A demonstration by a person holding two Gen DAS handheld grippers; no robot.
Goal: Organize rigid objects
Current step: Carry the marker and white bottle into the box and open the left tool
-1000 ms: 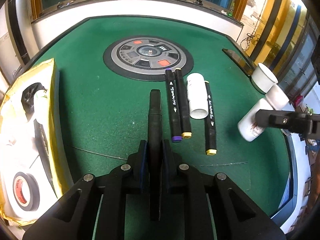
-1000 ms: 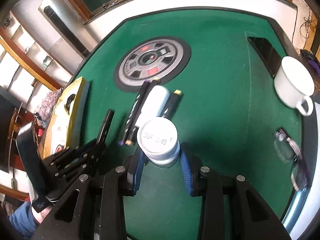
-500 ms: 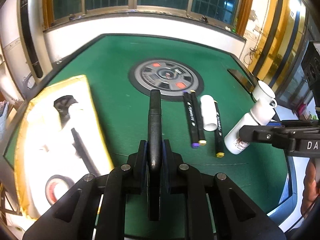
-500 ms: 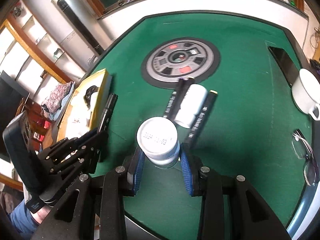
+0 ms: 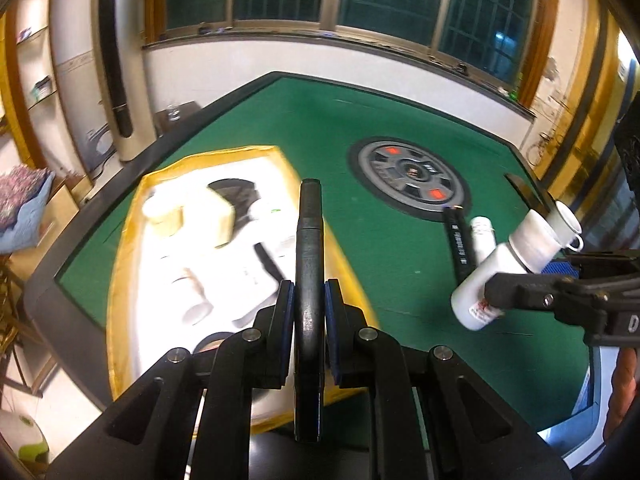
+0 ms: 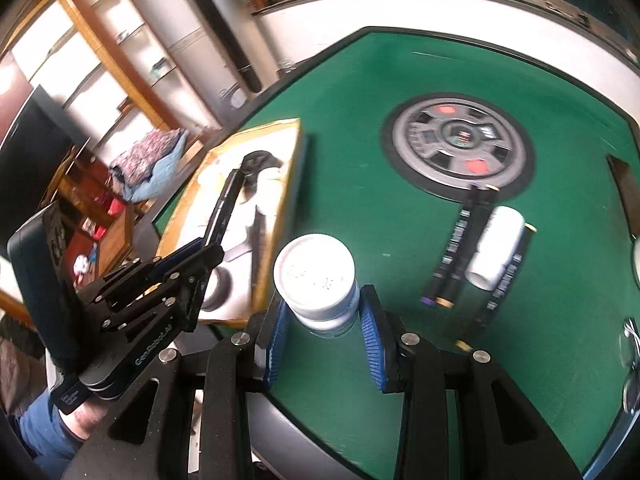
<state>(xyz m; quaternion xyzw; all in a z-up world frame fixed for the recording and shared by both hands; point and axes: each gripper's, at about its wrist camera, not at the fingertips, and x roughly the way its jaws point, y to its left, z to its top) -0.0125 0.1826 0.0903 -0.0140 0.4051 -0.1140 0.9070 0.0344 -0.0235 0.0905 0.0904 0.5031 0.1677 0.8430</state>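
Note:
My left gripper point(image 5: 308, 292) is shut on a black marker point(image 5: 310, 216) that sticks out forward, hanging over the right edge of a yellow-rimmed white box point(image 5: 128, 248) at the table's left. The box holds several white items and a tape roll. My right gripper point(image 6: 322, 312) is shut on a white bottle point(image 6: 316, 276), capped end up, above the green felt just right of the box point(image 6: 286, 184). In the left wrist view the bottle point(image 5: 504, 268) shows tilted at the right. Three black markers point(image 6: 460, 248) and a white tube point(image 6: 496, 248) lie on the felt beyond.
A round grey control panel point(image 5: 408, 172) sits in the middle of the green table point(image 5: 280, 120). A white cup point(image 5: 568, 220), a dark phone point(image 6: 622, 176) and glasses point(image 6: 632, 360) lie along the right side. The table's near edge runs just below both grippers.
Both grippers have swung left, carrying the marker and the bottle. The box, once at the far left, now lies under the left gripper and beside the right one.

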